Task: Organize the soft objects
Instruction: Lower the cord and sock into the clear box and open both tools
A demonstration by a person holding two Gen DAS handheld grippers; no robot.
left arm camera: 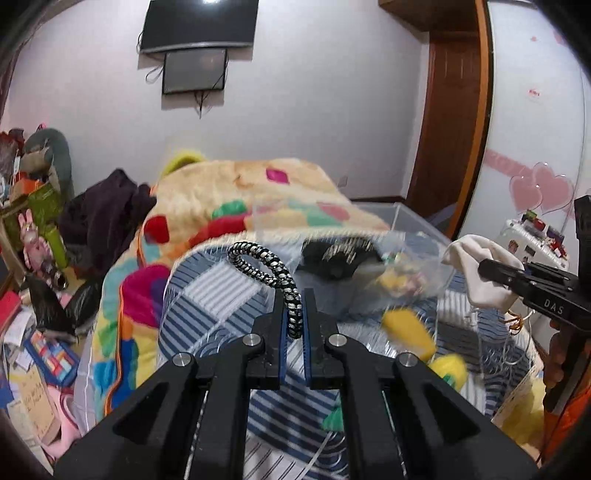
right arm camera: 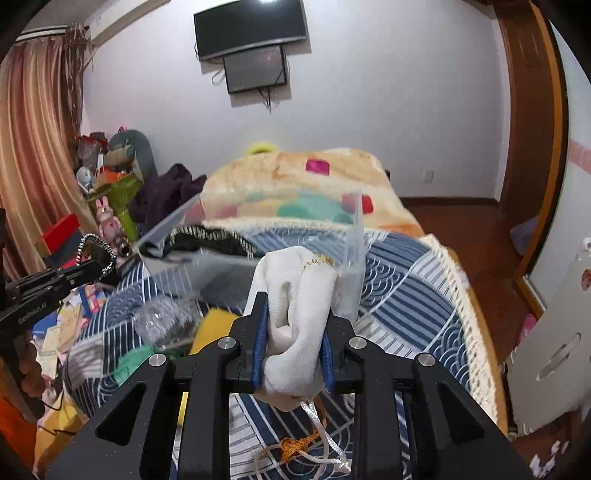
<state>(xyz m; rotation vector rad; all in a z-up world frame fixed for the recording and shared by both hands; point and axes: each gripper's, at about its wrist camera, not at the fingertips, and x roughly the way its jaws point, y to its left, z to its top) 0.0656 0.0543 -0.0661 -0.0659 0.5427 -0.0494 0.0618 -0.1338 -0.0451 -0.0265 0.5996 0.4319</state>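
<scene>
- Left claw (left arm camera: 294,317) pinches the black-and-white braided cord loop (left arm camera: 271,269), aloft over the bed.
- Right claw (right arm camera: 293,347) clamps the cream cloth drawstring pouch (right arm camera: 295,295) near the clear plastic bin (right arm camera: 352,266).
- Risk: dangling pouch strings could snag the bin's rim.

Both grippers, left gripper (left arm camera: 294,317) and right gripper (right arm camera: 293,339), are black plastic with blue pads (left arm camera: 283,332), silver screws, white lettering.

1. Left wrist view: close above the bed (left arm camera: 221,295), facing the TV (left arm camera: 199,24) wall
2. Right wrist view: right of it, same facing, close over bed
3. Shared: bed, TV, clear box (right arm camera: 221,266), each other's gripper
</scene>
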